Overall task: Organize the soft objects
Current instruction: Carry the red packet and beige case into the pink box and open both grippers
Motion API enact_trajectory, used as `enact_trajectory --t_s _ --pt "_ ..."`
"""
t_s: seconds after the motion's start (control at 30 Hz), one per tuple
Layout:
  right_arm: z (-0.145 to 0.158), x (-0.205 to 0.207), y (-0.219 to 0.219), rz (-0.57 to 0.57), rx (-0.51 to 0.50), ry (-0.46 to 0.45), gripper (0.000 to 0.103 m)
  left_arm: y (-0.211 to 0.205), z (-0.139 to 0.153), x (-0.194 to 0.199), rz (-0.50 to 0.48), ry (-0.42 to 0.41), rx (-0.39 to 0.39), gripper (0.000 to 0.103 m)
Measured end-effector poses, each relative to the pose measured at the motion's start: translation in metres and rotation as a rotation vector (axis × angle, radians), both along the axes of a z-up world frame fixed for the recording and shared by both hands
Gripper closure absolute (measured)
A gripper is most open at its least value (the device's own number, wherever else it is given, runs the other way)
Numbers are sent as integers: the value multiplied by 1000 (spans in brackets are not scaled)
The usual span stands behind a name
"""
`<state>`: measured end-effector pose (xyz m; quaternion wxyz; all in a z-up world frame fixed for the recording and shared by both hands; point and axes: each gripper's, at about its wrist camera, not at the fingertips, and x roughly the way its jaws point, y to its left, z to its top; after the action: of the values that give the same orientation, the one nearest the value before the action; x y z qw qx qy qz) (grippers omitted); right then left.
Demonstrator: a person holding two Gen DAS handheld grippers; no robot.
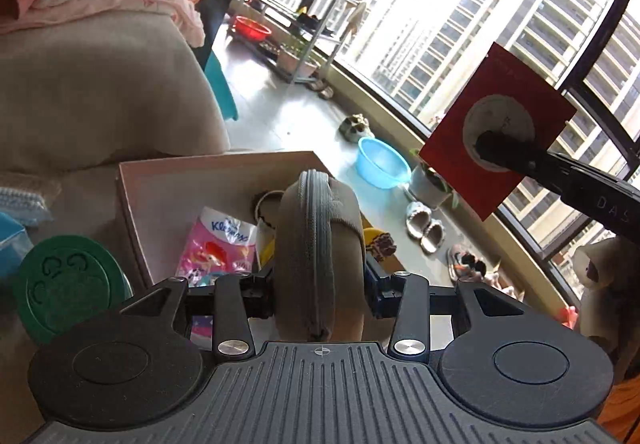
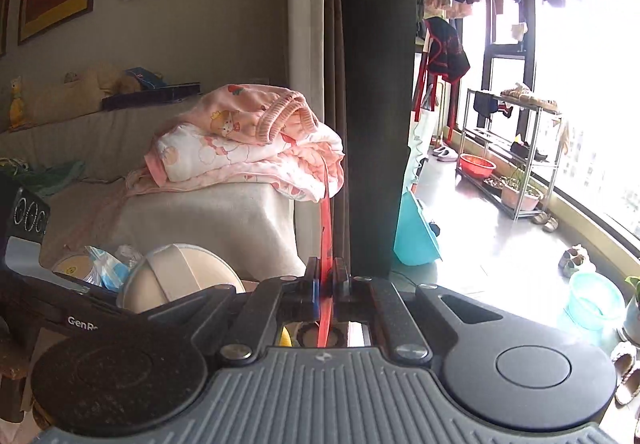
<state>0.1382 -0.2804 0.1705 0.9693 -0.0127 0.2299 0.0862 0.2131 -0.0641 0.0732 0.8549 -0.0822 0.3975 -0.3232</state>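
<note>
Left wrist: zippered pouch (image 1: pixel 320 244) clamped upright in left gripper (image 1: pixel 320 284).

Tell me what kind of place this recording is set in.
Most likely a lived-in high-rise flat: a grey fabric sofa piled with pink folded bedding, laundry hanging by tall windows, and apartment towers outside.

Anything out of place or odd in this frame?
Nothing looks spilled or damaged. The left hand-held gripper grips a grey zipped pouch above the open box; the right hand-held gripper pinches a flat red envelope in mid-air.
</note>
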Motion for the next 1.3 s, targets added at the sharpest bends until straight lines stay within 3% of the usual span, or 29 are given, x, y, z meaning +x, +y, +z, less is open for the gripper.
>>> enact_trajectory --t_s 0.07,0.17,0.33,0.5,0.63,0.73,0.83,1.07,1.17,1.3 --pt "-8 6 -1 5 15 22 98 5 -9 0 16 -15 39 57" --pt "-16 13 3 23 37 41 98 25 -9 1 60 -18 21 56" --pt "-17 22 23 70 57 54 98 48 7 -19 88 -118 45 56" --pt "-25 59 56 36 -40 131 98 56 13 -39 71 -136 35 56" --pt "-52 103 80 22 -196 242 96 70 16 -51 76 -168 30 56" --pt "-52 107 78 81 -88 300 84 98 23 -61 106 -181 -12 56" --pt "-27 95 80 120 10 273 62 131 32 -69 158 -211 -41 56" --pt "53 77 130 122 -42 213 55 215 73 -86 340 -254 -99 56" --pt "91 78 157 136 0 208 42 239 103 -89 376 -266 -58 56" --pt "135 88 193 180 53 212 41 259 135 -72 377 -237 47 56"
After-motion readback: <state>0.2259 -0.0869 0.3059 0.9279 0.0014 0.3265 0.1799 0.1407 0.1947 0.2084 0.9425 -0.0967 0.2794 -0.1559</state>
